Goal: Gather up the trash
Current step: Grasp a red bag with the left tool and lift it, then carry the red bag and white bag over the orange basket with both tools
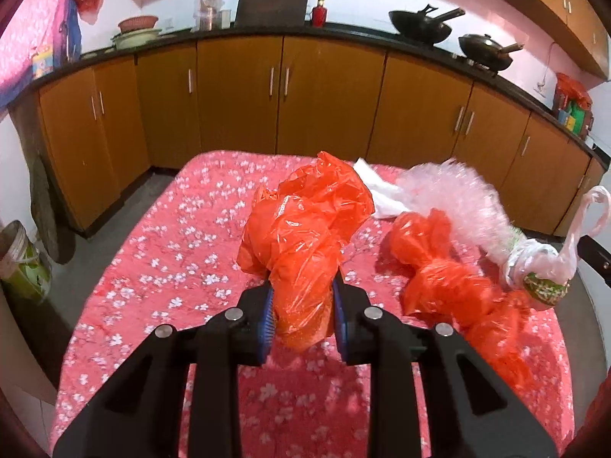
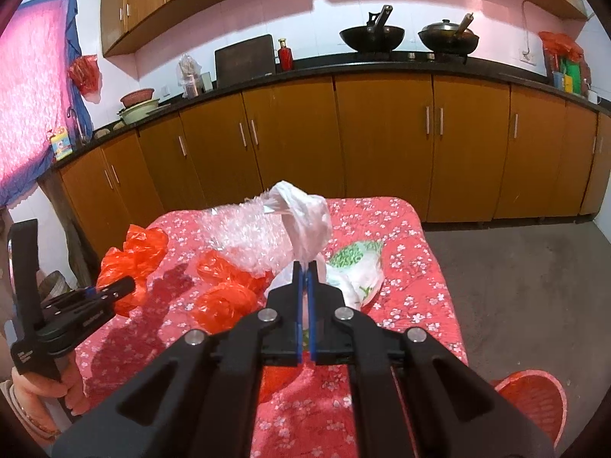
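Ok, both hands loaded. My left gripper (image 1: pixel 302 307) is clamped on a crumpled red plastic bag (image 1: pixel 305 225), pads biting its lower bunch, just above the floral tablecloth (image 1: pixel 152 267). Right gripper (image 2: pixel 305 267) is pinched tight on a white plastic bag (image 2: pixel 307 221). Next imo: lift both clear w/o snagging the bubble wrap (image 2: pixel 244 236), carry to the red basket (image 2: pixel 534 400) on the floor at right, then release.

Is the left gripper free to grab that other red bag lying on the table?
Probably not yet: the left gripper is already clamped on a red plastic bag. The other red bag lies unobstructed beside it.
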A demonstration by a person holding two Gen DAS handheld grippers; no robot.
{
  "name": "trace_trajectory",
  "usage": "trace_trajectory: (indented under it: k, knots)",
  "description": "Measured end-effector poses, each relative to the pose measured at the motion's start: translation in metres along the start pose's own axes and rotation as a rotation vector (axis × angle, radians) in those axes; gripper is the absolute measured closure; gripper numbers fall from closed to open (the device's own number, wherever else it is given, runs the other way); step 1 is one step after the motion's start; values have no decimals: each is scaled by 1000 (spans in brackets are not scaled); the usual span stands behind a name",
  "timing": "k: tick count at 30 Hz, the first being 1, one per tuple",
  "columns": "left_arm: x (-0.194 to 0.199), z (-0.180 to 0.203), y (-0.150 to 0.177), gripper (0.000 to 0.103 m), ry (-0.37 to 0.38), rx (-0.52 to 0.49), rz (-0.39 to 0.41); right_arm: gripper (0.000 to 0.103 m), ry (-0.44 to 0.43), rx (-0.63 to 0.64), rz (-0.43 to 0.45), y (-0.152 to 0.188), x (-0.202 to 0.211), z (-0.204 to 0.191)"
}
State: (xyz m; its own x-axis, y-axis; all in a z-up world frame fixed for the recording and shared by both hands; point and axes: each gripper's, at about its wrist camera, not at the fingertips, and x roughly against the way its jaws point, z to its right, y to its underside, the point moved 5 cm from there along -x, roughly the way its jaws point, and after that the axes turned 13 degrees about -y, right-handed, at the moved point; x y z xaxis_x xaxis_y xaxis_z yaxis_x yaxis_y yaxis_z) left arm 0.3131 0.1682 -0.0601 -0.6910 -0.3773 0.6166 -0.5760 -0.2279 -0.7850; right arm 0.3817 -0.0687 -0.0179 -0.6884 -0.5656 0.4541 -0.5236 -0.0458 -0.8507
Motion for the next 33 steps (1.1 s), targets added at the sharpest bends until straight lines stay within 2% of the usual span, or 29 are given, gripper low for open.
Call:
trace_trajectory:
  k: [7, 13, 22, 33]
  knots:
    - [40, 7, -17, 78, 28, -4, 69, 99, 5, -6, 60, -15, 38, 2]
    - [74, 26, -24, 78, 80, -21, 119, 99, 27, -6, 116, -25, 77, 12]
    - [115, 89, -16, 78, 206, -79, 152, 100, 109, -7, 170, -27, 137, 46]
    - [149, 189, 15, 78, 374, -182, 139, 100, 242, -55, 219, -13, 212, 123]
